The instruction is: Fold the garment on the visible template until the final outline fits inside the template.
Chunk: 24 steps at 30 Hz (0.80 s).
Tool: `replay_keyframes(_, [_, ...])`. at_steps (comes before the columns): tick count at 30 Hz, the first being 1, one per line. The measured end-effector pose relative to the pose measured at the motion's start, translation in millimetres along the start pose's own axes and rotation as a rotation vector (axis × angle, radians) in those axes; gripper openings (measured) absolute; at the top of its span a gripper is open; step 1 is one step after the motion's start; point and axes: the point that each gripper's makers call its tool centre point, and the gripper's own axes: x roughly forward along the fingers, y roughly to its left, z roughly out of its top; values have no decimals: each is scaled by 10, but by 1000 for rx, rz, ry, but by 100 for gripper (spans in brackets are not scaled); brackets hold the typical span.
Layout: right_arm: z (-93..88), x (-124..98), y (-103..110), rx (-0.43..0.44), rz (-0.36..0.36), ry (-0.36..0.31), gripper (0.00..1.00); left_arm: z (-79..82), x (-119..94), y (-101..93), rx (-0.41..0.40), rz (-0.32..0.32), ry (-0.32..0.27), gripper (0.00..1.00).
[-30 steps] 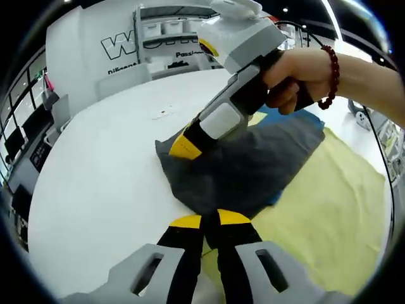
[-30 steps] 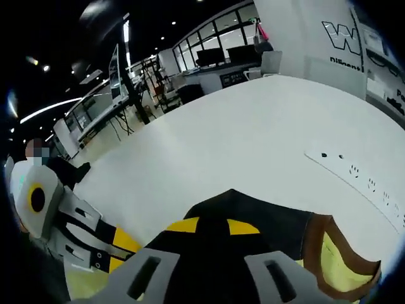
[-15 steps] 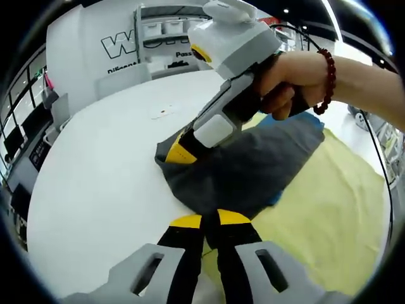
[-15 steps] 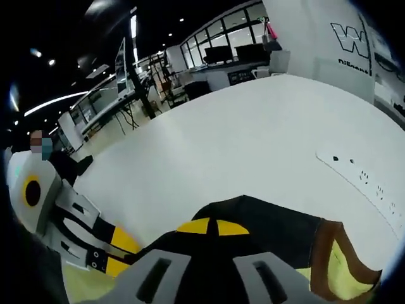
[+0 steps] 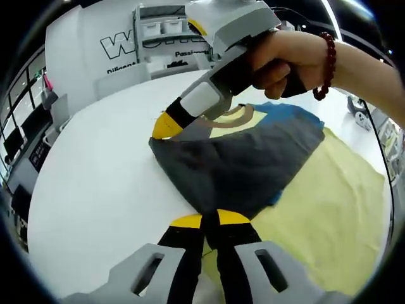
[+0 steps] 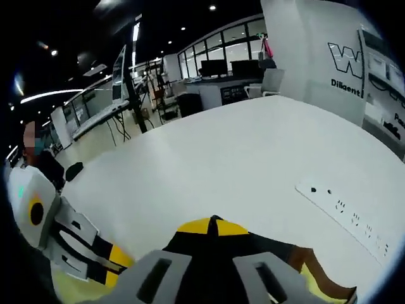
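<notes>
A dark grey garment (image 5: pixel 240 164) lies partly on a pale yellow template (image 5: pixel 329 215) on the white table (image 5: pixel 95 177). My left gripper (image 5: pixel 204 220) is shut on the garment's near corner, low at the table. My right gripper (image 5: pixel 166 125), held by a hand (image 5: pixel 285 60) with a red bead bracelet, is shut on the far corner and holds it raised. Under that raised edge a yellow, brown-trimmed collar and blue cloth show. In the right gripper view, my right gripper (image 6: pixel 212 225) pinches dark cloth (image 6: pixel 269 246), and the left gripper (image 6: pixel 120 258) sits at the lower left.
A white strip with small dark holes (image 6: pixel 345 218) lies on the table beyond the garment. The table stretches wide and bare to the left (image 6: pixel 209 152). A white wall with large letters (image 5: pixel 120 44) stands behind, with desks and monitors (image 6: pixel 221 69) further off.
The right gripper has risen and pulled the garment's far corner up and back, uncovering the yellow collar and blue cloth. The left gripper has stayed put on the near corner.
</notes>
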Motion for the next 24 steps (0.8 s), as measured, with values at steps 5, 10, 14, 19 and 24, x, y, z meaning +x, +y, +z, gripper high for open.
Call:
replay_keyframes(5, [-50, 118, 67, -31, 7, 31, 0, 0, -13, -12, 3, 0, 2, 6])
replay_keyframes(10, [4, 7, -112, 120, -53, -42, 0, -3, -20, -16, -6, 3, 7, 6])
replay_keyframes(14, [13, -164, -250, 178, -93, -71, 0, -5, -26, -18, -12, 13, 9, 6])
replay_keyframes(19, [-16, -298, -296, 245, -96, -89, 0, -9, -35, -22, -15, 21, 13, 7])
replay_keyframes(24, [-165, -214, 65, 204, 4, -22, 0, -11, -42, -26, -17, 30, 19, 7])
